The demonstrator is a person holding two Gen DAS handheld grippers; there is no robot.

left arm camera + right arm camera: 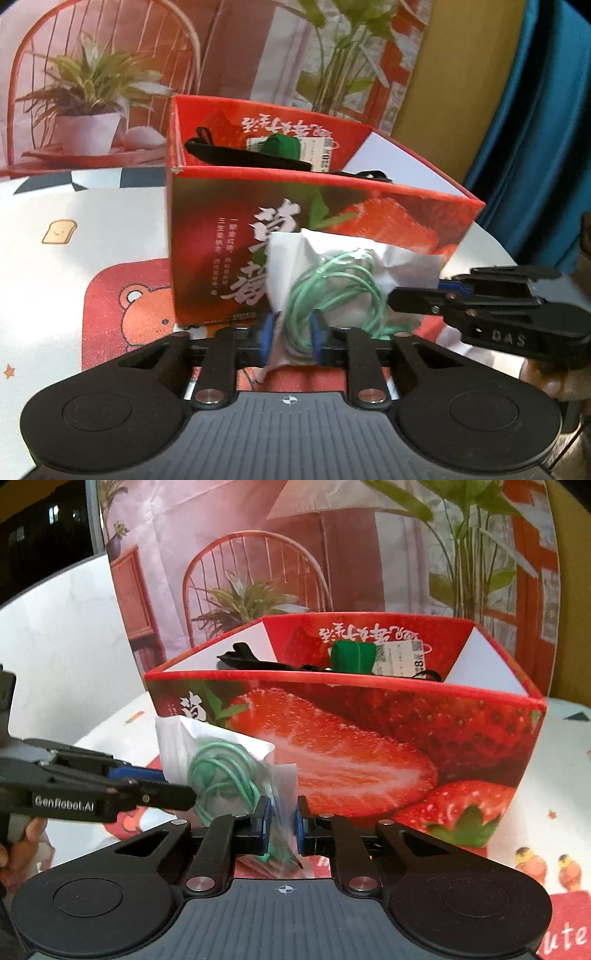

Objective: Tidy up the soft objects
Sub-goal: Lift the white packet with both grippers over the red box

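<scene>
Two things we see in the strawberry box [317,236]: a green pouch [282,147] and perhaps a black strap [236,154]. Both the left gripper [291,338] and right gripper [282,825] clench the bagged green cord [332,291] before it.

The right gripper [417,295] has "DAS" on its side. The left gripper [177,786] says "GenRobot.AI". The red box [369,738] shows big Chinese words. The desk [565,938] cloth reads "ute" near right.

A cartoon-printed cloth covers the counter [92,206], showing a bear [129,299] and a toast slice [59,231]. Behind hangs a backdrop picturing a potted plant [88,107] and red chair [255,576]; blue curtain [535,110] at right.
</scene>
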